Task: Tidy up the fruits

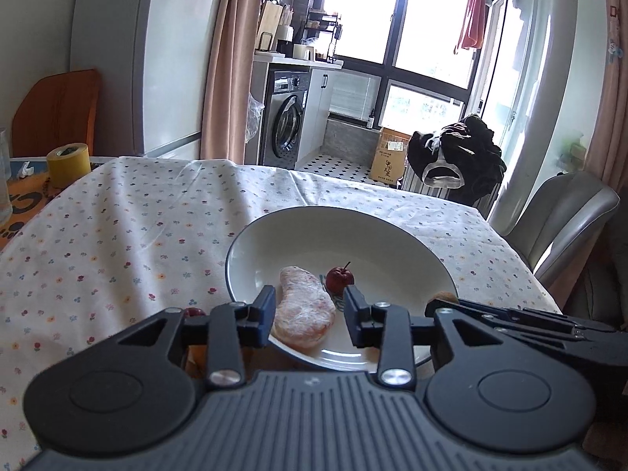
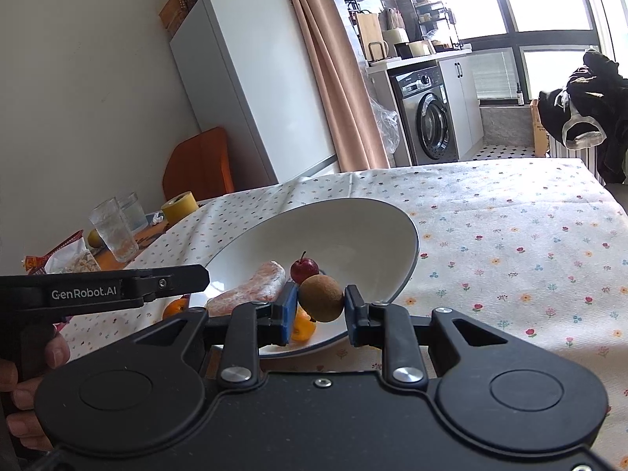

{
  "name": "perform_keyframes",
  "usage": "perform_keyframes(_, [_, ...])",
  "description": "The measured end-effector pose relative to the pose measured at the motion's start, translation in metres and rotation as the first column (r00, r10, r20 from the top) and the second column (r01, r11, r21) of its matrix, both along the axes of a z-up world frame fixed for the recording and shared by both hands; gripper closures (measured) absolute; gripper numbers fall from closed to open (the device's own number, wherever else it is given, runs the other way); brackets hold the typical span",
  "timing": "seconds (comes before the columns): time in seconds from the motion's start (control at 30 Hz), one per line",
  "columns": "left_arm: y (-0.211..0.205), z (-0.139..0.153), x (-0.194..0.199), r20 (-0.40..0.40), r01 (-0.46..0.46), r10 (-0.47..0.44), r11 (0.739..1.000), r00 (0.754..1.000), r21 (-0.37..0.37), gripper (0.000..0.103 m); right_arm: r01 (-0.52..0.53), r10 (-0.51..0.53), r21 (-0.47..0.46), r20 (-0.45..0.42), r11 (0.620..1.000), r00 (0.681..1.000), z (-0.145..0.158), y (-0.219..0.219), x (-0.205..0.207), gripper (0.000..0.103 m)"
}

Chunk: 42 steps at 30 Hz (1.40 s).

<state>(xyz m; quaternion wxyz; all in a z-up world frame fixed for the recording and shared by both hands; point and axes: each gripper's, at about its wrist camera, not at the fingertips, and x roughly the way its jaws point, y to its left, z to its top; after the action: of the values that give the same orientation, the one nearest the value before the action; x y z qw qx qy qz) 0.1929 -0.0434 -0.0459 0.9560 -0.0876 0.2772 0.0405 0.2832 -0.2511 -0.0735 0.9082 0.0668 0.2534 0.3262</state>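
Glossy plate [image 1: 392, 235], matt cloth tablecloth [image 1: 137, 235]

Light source: daylight through the big black-framed balcony windows [image 1: 396, 35], blown out to pure white on my feeds.
Table: white floral tablecloth [image 1: 129, 227] evenly lit, soft creases.
Edges: heavy fisheye bend, dark corner vignetting.
Focus: near black gripper bodies slightly soft.
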Motion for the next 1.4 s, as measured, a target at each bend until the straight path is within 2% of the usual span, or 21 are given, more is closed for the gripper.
perform_keyframes(0.07, [0.008,0.000,-0.006,-0.004,-0.012,0.012,1.000,1.000,0.002,0.061,0.006,-0.006,0.002,0.021,1.000,1.000,0.001,0.000,-0.002,0.073])
perform_keyframes(0.33, [0.032,0.008,-0.033,0.017,-0.084,0.084,0.996,0.996,0.004,0.041,0.009,-0.008,-0.018,0.030,1.000,1.000,0.008,0.008,-0.007,0.072])
perform_keyframes(0.5, [0.039,0.016,-0.048,0.069,-0.110,0.109,0.994,0.992,0.010,0.019,-0.008,0.010,-0.045,0.038,0.999,0.999,0.017,0.016,-0.016,0.070])
perform_keyframes(0.63, [0.042,0.022,-0.057,0.091,-0.118,0.115,0.993,0.989,0.025,0.015,-0.015,0.018,-0.064,0.051,0.998,0.999,0.025,0.020,-0.025,0.063])
perform_keyframes(0.7, [0.043,0.023,-0.061,0.098,-0.117,0.114,0.993,0.989,0.017,0.014,-0.016,0.020,-0.067,0.057,0.998,0.998,0.029,0.021,-0.030,0.055])
perform_keyframes(0.83, [0.048,0.025,-0.069,0.106,-0.114,0.113,0.993,0.988,0.005,0.012,-0.020,0.025,-0.078,0.071,0.997,0.997,0.036,0.024,-0.039,0.047])
perform_keyframes(0.93, [0.052,0.026,-0.075,0.106,-0.119,0.118,0.993,0.987,-0.005,0.010,-0.018,0.024,-0.079,0.074,0.997,0.997,0.039,0.025,-0.045,0.034])
perform_keyframes(1.0, [0.056,0.026,-0.081,0.110,-0.124,0.125,0.992,0.986,-0.019,0.008,-0.017,0.023,-0.074,0.076,0.997,0.997,0.041,0.025,-0.049,0.016])
perform_keyframes(1.07, [0.059,0.026,-0.087,0.110,-0.126,0.130,0.991,0.985,-0.038,0.007,-0.019,0.023,-0.061,0.072,0.998,0.997,0.042,0.024,-0.052,0.009])
perform_keyframes(1.4, [0.072,0.028,-0.109,0.119,-0.112,0.118,0.992,0.986,-0.057,0.005,-0.016,0.022,-0.101,0.058,0.995,0.998,0.043,0.031,-0.069,0.000])
